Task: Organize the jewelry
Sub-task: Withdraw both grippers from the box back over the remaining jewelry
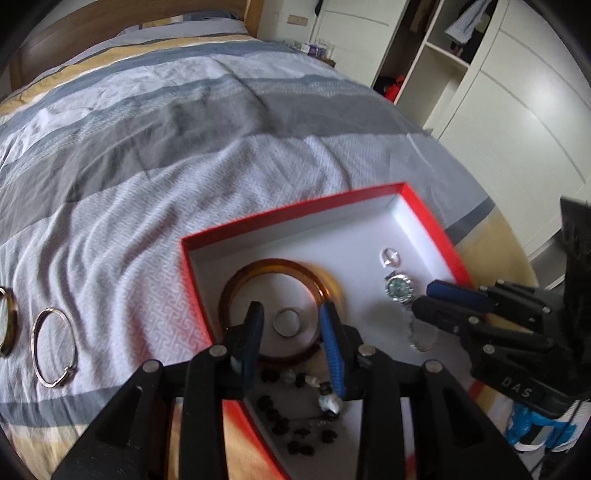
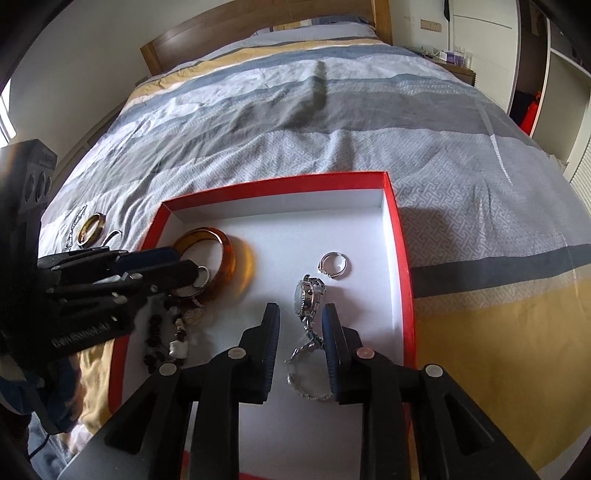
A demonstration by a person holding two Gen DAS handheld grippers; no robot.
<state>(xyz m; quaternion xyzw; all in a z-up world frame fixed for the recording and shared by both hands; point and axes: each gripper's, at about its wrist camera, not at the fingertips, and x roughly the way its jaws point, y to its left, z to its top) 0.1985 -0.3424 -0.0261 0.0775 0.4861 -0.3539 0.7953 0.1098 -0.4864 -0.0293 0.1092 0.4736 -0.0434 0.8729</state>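
Observation:
A red box (image 1: 295,214) (image 2: 273,184) with a white floor lies on the bed. In it are an amber bangle (image 1: 236,284) (image 2: 229,251), a small silver ring (image 1: 287,322), a silver watch (image 1: 398,288) (image 2: 308,295), a thin silver ring (image 1: 390,256) (image 2: 334,263) and a dark bead bracelet (image 1: 288,424) (image 2: 162,339). My left gripper (image 1: 291,332) (image 2: 184,264) is open and empty above the small ring. My right gripper (image 2: 301,332) (image 1: 421,299) is open, its fingers either side of the watch band.
On the striped bedspread left of the box lie a silver bangle (image 1: 55,347) (image 2: 112,236), an amber bangle (image 1: 7,321) (image 2: 90,229) and a thin chain (image 2: 75,225). A wooden headboard (image 2: 258,33) is at the far end, white wardrobes (image 1: 498,110) to the right.

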